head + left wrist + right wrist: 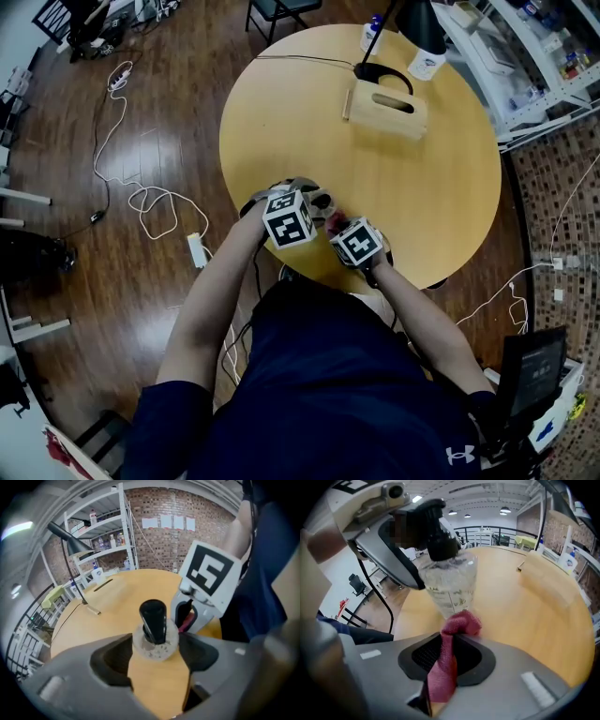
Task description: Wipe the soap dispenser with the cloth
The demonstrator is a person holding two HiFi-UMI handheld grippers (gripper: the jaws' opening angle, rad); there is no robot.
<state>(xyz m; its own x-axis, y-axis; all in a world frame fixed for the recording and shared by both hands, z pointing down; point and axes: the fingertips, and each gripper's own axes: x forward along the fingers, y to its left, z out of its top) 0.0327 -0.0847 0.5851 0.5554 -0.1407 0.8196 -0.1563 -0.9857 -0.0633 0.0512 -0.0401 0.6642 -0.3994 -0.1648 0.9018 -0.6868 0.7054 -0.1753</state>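
A clear soap dispenser with a black pump stands near the round table's front edge. My left gripper is shut on it, one pad on each side of its body. In the right gripper view the same dispenser rises just beyond my right gripper, which is shut on a red cloth. The bunched end of the cloth presses against the bottle's lower front. In the head view the two grippers sit close together, their marker cubes hiding most of the bottle.
A wooden box lies at the table's far side beside a black desk lamp and white bottles. Metal shelves stand to the right. Cables trail over the wooden floor on the left.
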